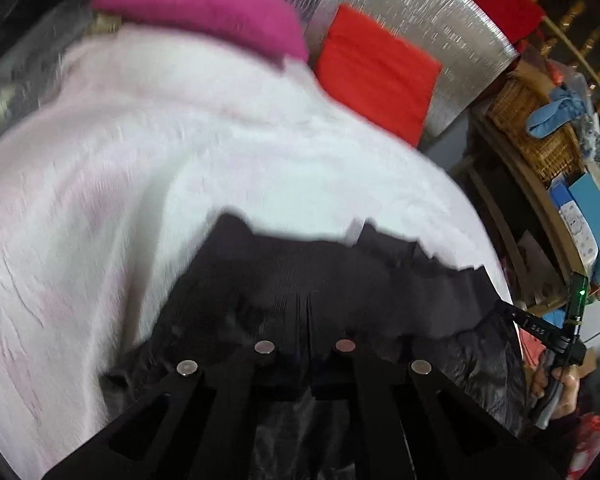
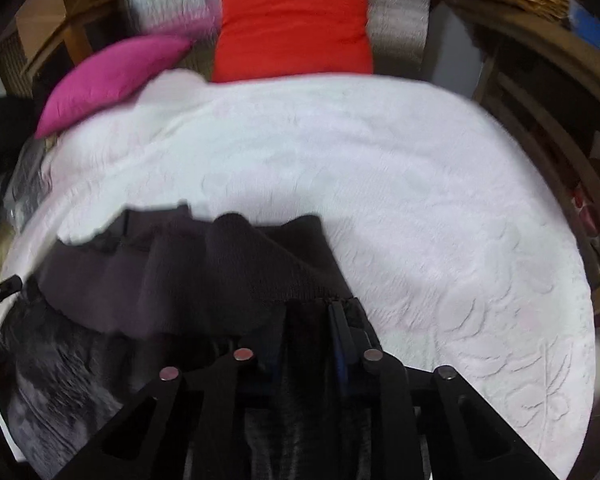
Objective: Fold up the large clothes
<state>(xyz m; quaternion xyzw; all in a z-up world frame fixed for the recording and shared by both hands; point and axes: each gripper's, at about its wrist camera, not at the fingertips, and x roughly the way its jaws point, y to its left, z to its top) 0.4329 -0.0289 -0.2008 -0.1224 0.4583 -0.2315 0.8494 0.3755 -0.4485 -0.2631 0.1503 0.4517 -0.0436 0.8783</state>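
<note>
A large dark garment with a ribbed hem hangs lifted over a white quilted bed cover. My left gripper is shut on the garment's edge, the fingers pressed together under the cloth. My right gripper is shut on the other end of the same edge. The garment's shiny dark body sags between them. The right gripper's body and the hand holding it show at the right of the left wrist view.
A magenta pillow and a red cushion lie at the bed's far end against a silver padded headboard. Wooden shelves with a wicker basket and boxes stand to the right.
</note>
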